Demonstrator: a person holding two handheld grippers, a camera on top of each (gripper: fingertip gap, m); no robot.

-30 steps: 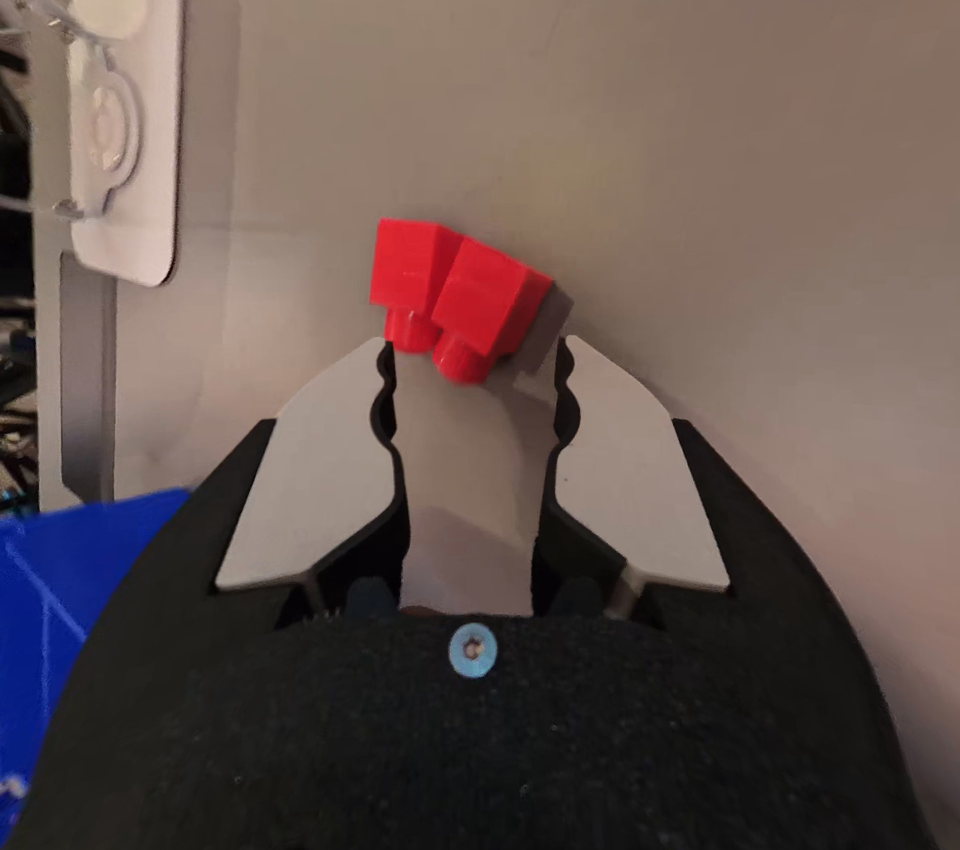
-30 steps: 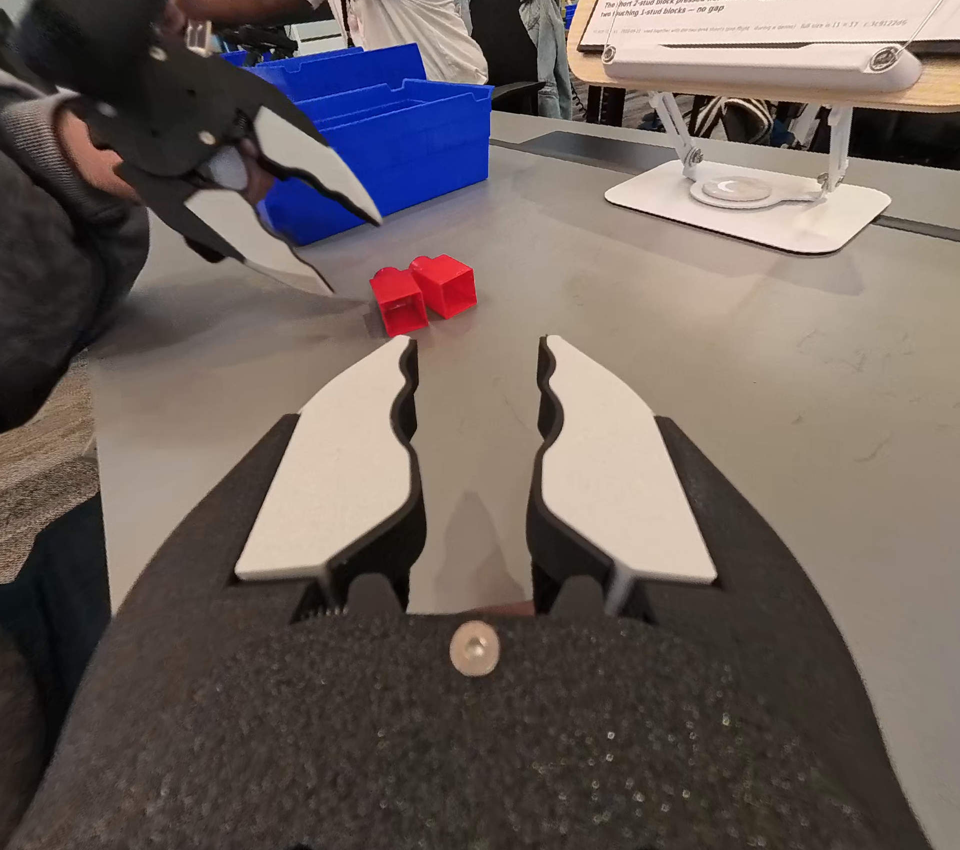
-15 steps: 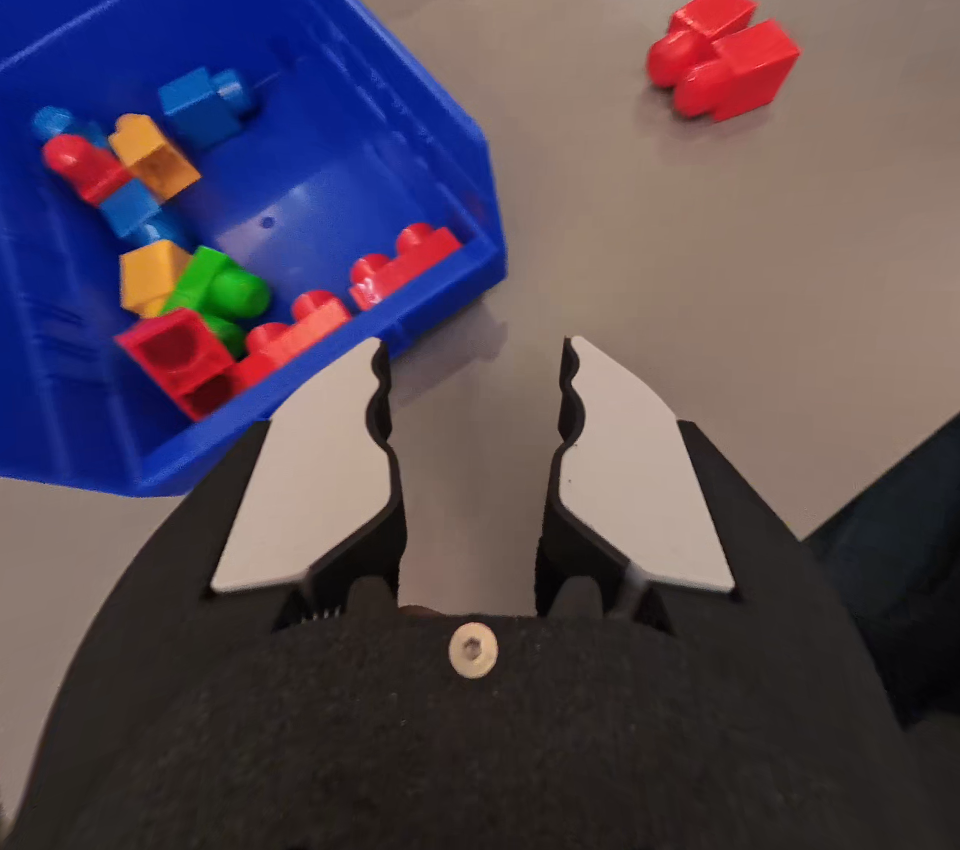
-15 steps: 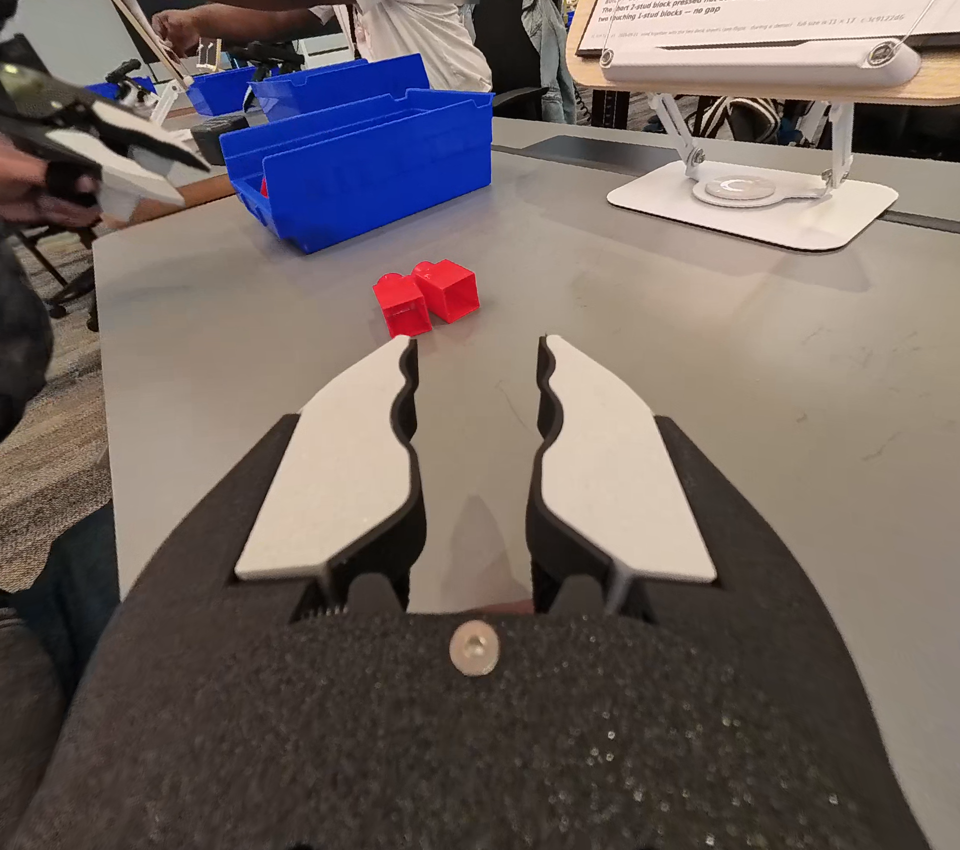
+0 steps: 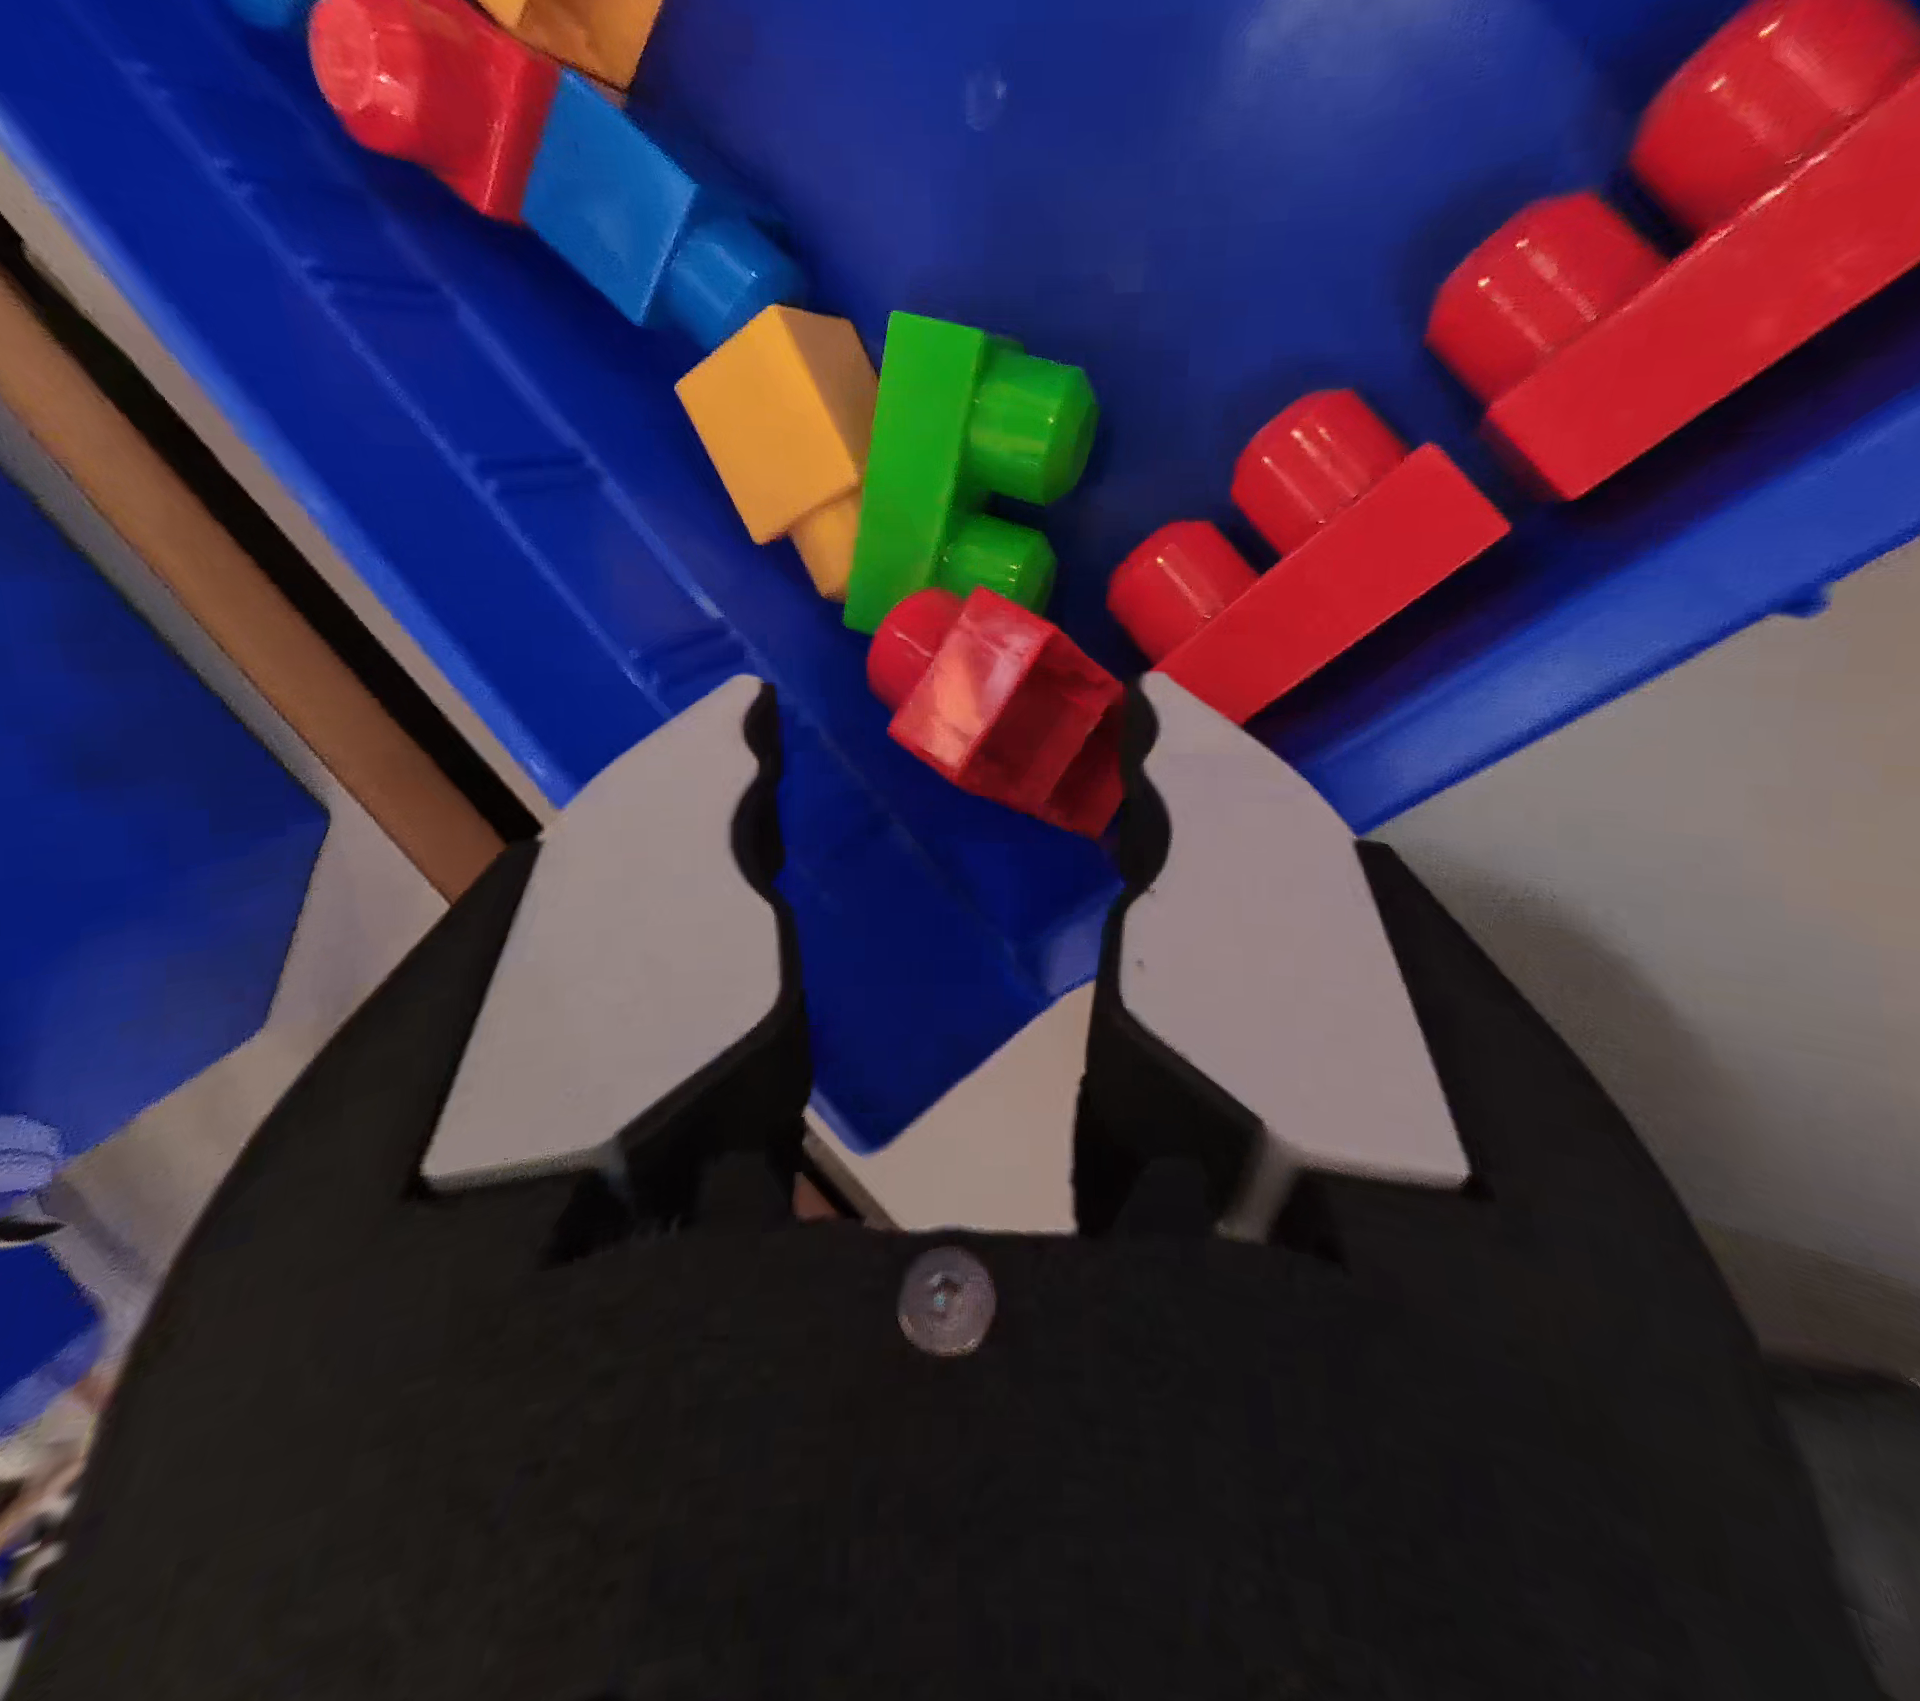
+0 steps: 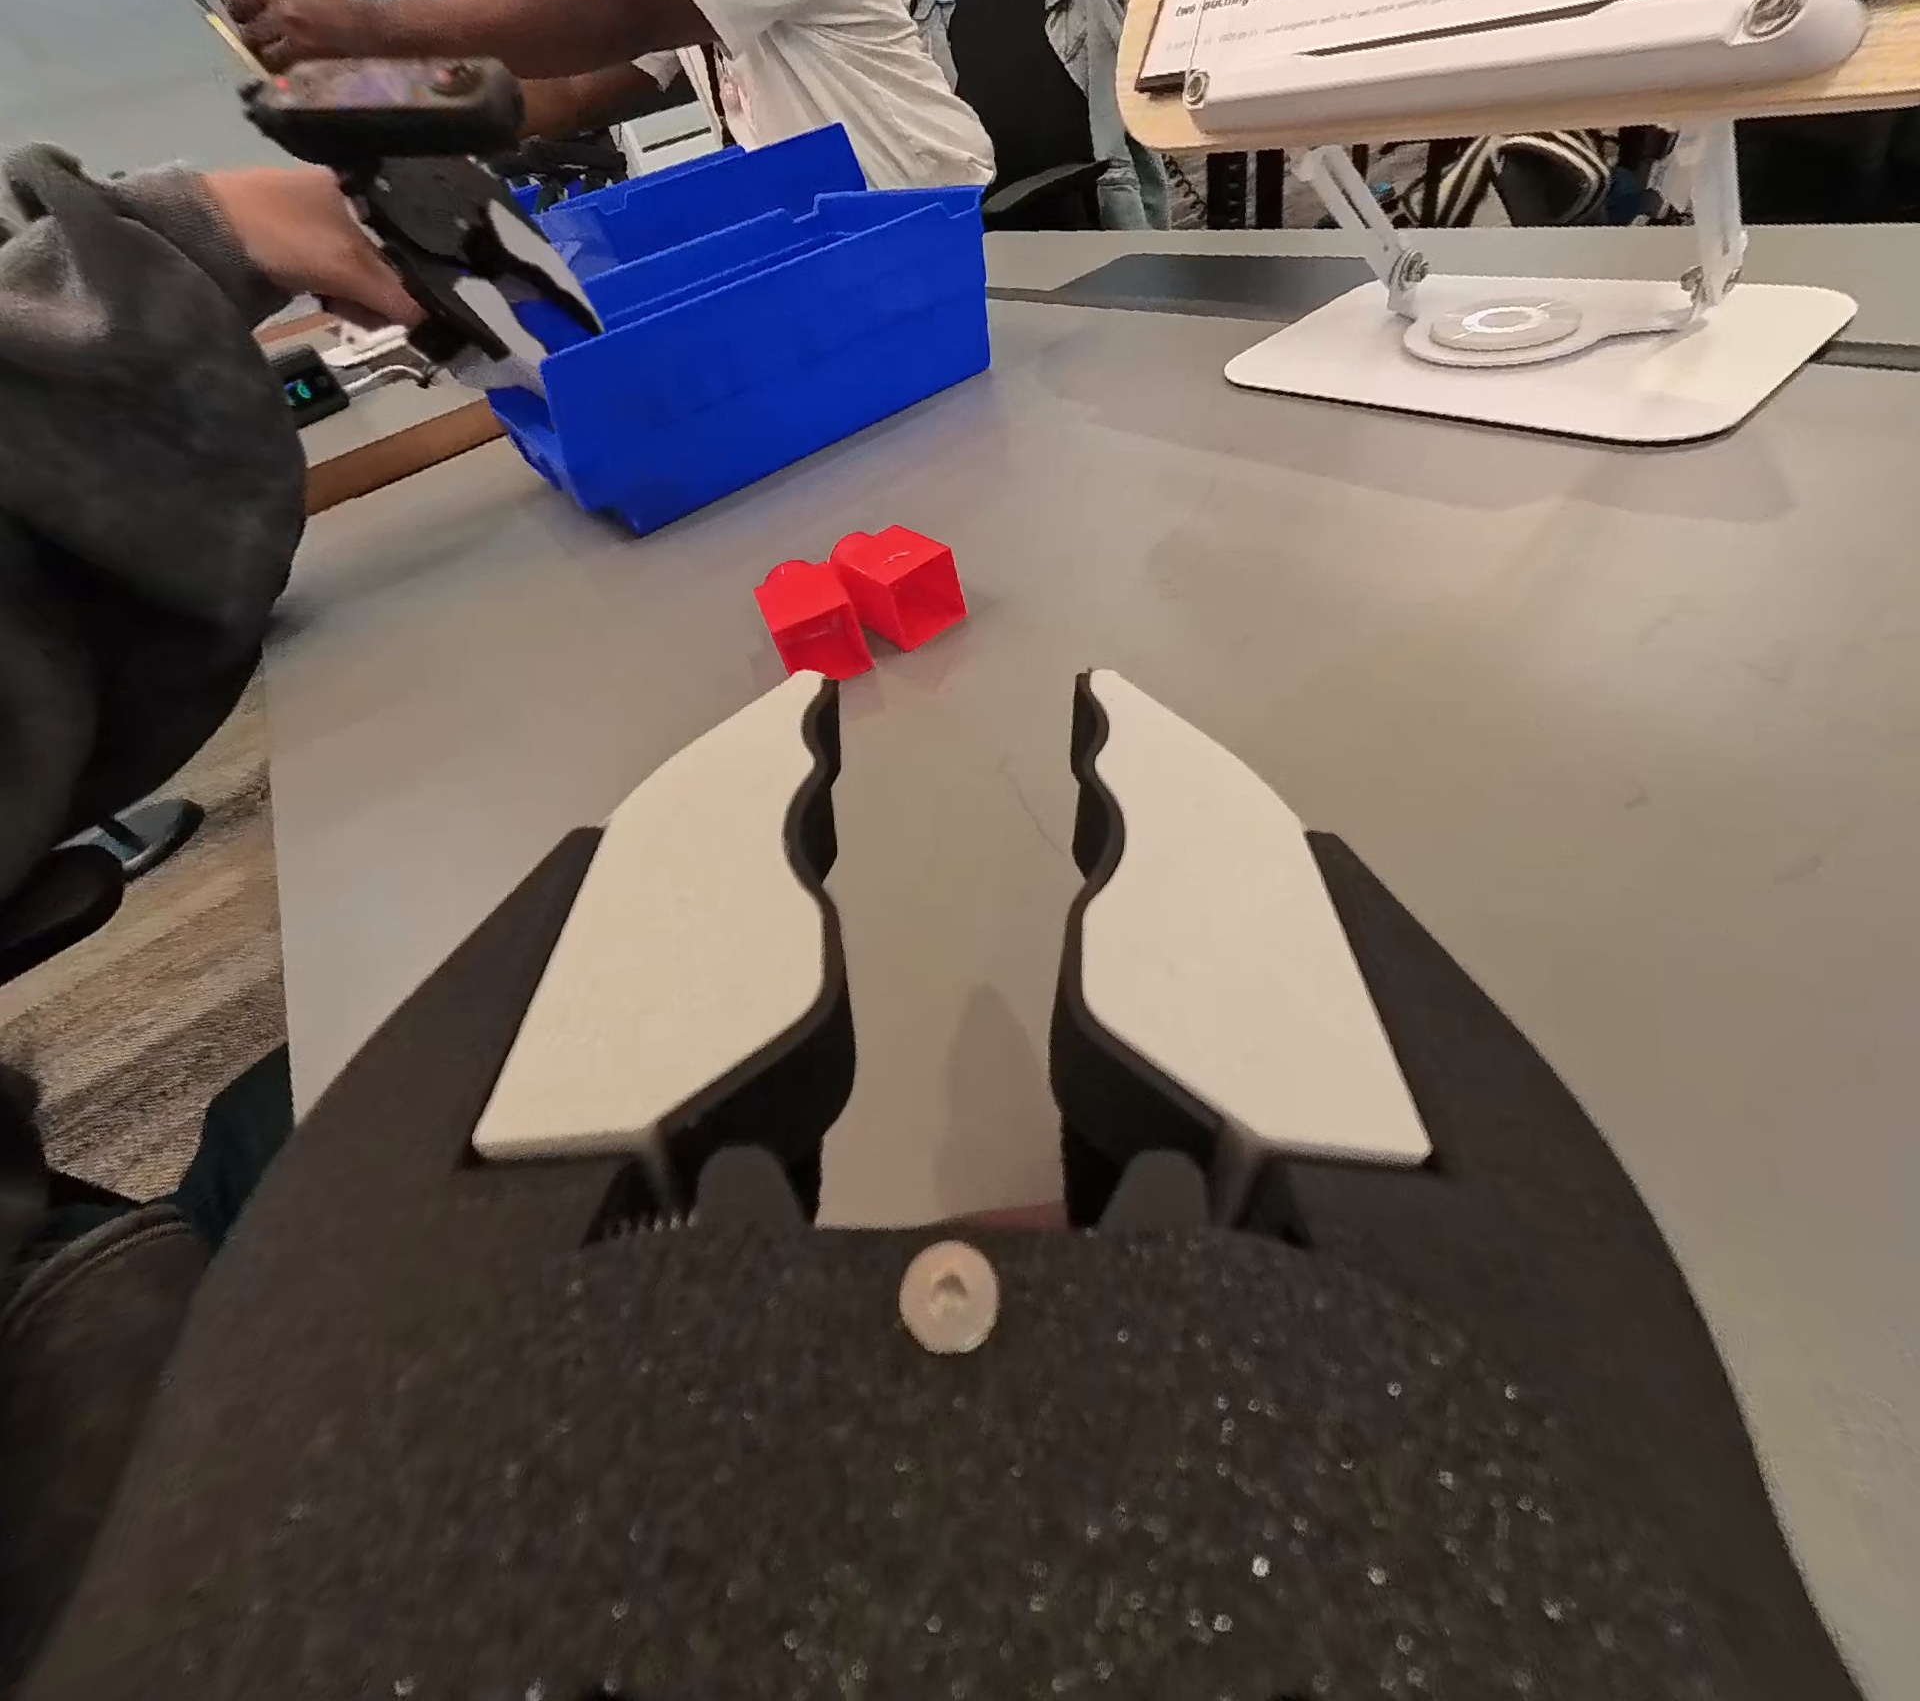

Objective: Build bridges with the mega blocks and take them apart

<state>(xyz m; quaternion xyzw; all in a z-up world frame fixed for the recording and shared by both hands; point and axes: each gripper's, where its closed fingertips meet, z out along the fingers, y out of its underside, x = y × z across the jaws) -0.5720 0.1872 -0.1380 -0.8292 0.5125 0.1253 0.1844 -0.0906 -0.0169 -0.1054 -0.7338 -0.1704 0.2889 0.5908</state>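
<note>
My left gripper (image 5: pixel 951 701) is open over the near corner of the blue bin (image 5: pixel 499 456). A red one-stud block (image 5: pixel 992 706) lies just ahead, between its fingertips. In the bin lie two flat red two-stud blocks (image 5: pixel 1340 550) (image 5: pixel 1704 238), a green two-stud block (image 5: pixel 935 456), yellow blocks (image 5: pixel 779 415) and blue ones (image 5: pixel 644 228). My right gripper (image 6: pixel 951 690) is open and empty, low over the grey table (image 6: pixel 1351 612). Two red one-stud blocks (image 6: pixel 816 623) (image 6: pixel 904 581) lie touching on their sides just ahead of it. The left gripper (image 6: pixel 520 301) also shows in the right wrist view, at the bin (image 6: pixel 769 363).
A white stand (image 6: pixel 1538 352) with an instruction sheet stands at the table's far right. A second blue bin (image 6: pixel 717 186) sits behind the first. A person in a white shirt (image 6: pixel 810 51) works at a table behind. The table's left edge (image 6: pixel 275 768) is near my right gripper. Left tips to right tips: about 55 cm.
My left gripper has swung away from the two red blocks on the table, over to the blue bin, and come down close over its blocks. My right gripper has stayed still.
</note>
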